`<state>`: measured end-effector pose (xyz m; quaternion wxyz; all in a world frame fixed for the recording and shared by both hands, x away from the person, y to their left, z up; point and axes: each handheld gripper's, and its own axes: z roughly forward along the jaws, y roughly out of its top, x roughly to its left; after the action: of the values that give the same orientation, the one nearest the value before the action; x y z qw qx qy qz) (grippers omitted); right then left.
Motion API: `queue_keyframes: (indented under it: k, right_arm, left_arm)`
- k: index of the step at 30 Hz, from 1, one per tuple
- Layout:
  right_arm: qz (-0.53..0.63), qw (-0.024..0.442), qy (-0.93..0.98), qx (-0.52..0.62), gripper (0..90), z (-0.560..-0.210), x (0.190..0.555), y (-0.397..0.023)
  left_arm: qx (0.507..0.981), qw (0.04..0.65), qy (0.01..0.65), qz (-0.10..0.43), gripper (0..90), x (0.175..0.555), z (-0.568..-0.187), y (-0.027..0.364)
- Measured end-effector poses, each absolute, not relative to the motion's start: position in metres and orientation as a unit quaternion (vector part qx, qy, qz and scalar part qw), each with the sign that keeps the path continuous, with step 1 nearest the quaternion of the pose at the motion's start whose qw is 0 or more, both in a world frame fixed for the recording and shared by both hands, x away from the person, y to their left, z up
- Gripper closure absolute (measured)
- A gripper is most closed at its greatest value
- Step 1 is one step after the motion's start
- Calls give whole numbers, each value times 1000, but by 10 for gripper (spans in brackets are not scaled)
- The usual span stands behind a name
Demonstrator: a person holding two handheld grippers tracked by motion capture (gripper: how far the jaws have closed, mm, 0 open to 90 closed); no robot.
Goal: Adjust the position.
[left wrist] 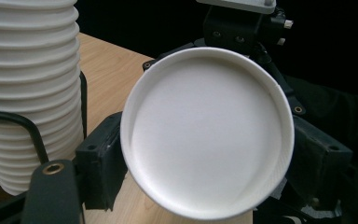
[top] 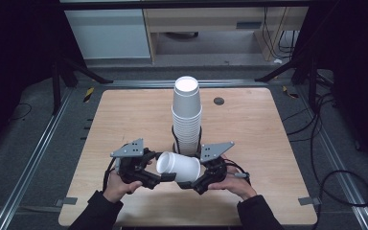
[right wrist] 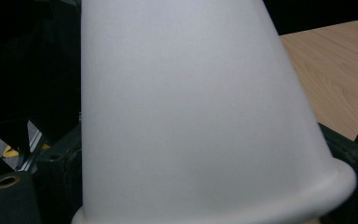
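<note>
Pinching the white cup (top: 178, 166), the right hand-held gripper (top: 197, 180) hides its base, visible from the left gripper view.

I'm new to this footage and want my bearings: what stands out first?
A tall stack of white paper cups rises from a black wire holder at the middle of the wooden table. Just in front of it, a single white cup lies sideways between the left claw and right claw, above the table's near edge.
</note>
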<state>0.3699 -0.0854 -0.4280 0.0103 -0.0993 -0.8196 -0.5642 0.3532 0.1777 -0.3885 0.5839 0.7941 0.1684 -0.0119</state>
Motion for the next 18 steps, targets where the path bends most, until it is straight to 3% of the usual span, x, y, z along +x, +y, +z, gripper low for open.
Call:
queue_keyframes:
  k: [18]
  right_arm:
    - [-552, -21, -825, -120, 91, -425, 376, -103]
  left_arm:
    - [791, 582, 185, 15, 182, 355, -377, 196]
